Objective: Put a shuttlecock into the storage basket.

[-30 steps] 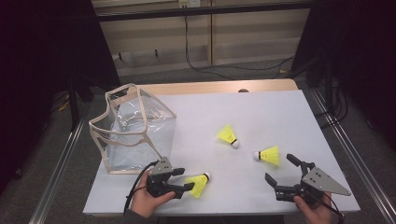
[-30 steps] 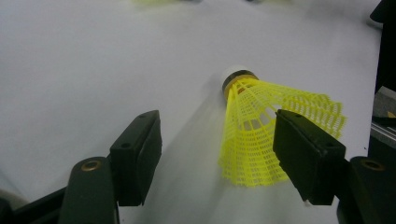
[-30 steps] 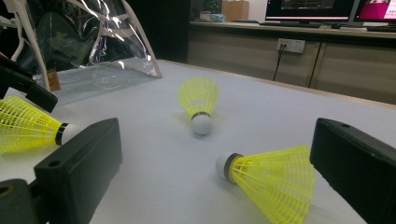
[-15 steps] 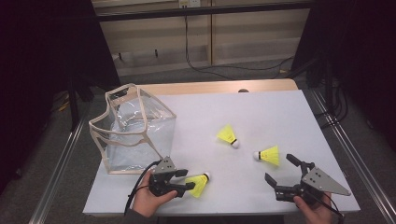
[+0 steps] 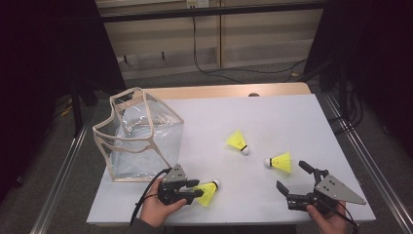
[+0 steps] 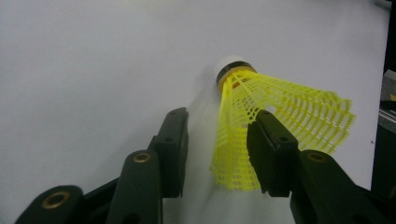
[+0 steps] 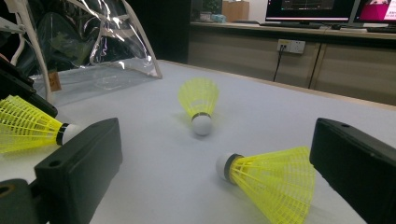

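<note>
**Closing on a shuttlecock at the near-left edge**

Starting at the far left, a clear plastic bag (image 5: 141, 139) with cream trim stands open on the white worktop (image 5: 272, 117), just beyond the left gripper (image 5: 192, 191). That gripper sits low at the near edge, held in the person's left hand (image 5: 156, 209), and its jaws are partly open with a yellow shuttlecock (image 5: 208, 192) between them. In the left gripper view the mesh skirt of this shuttlecock (image 6: 275, 126) lies between the two black jaws, the right jaw pressed against the skirt, the left jaw apart from it with a gap of bare worktop showing. The white cork tip points away, past the jaw ends.

Moving right, a second shuttlecock (image 5: 237, 142) lies well ahead of both grippers, near the middle of the worktop, cork toward the near side. A third shuttlecock (image 5: 279, 162) lies on its side just ahead of the right gripper (image 5: 293, 179). Those jaws stand wide open and hold nothing; in the right gripper view the third shuttlecock (image 7: 271, 179) lies between and just beyond the jaw ends, skirt nearest the right jaw.
</note>
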A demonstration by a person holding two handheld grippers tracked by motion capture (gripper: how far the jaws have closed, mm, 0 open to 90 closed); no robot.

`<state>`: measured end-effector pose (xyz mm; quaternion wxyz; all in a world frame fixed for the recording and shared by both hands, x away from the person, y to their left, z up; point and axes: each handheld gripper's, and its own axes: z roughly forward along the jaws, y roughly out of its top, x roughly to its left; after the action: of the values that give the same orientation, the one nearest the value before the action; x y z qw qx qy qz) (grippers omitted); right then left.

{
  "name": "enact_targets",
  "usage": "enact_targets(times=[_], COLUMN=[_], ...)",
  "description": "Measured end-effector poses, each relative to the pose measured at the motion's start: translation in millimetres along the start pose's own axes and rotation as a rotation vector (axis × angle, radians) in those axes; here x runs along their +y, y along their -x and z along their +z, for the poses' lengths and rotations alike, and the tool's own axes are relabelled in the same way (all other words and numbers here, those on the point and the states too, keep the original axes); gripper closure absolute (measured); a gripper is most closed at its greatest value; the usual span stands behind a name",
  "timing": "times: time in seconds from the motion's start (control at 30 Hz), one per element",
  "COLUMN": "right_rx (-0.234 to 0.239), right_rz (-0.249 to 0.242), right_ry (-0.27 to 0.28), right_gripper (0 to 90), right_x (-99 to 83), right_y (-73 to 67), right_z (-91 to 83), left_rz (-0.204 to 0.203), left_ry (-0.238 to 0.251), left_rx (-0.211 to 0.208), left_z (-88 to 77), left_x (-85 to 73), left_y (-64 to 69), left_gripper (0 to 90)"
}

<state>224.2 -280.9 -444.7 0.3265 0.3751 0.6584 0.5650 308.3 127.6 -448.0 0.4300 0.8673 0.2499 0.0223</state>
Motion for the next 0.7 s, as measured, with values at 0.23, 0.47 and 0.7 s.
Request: enact_targets(times=[0.23, 0.47, 0.7], right_rx=[-0.001, 0.000, 0.000], right_rz=[-0.003, -0.002, -0.003], right_ry=[0.001, 0.001, 0.001], right_gripper=[2.3, 2.3, 2.4], right_x=[0.2, 0.3, 0.5], right_y=[0.1, 0.0, -0.1], right_z=[0.0, -0.1, -0.2], left_rz=[0.010, 0.009, -0.004], left_ry=[-0.018, -0.033, -0.032], left_rx=[-0.007, -0.007, -0.018], left_z=[2.5, 6.5, 8.4], left_x=[1.3, 1.0, 0.9], left_y=[0.9, 0.8, 1.2], left_gripper=[65.4, 68.3, 73.7])
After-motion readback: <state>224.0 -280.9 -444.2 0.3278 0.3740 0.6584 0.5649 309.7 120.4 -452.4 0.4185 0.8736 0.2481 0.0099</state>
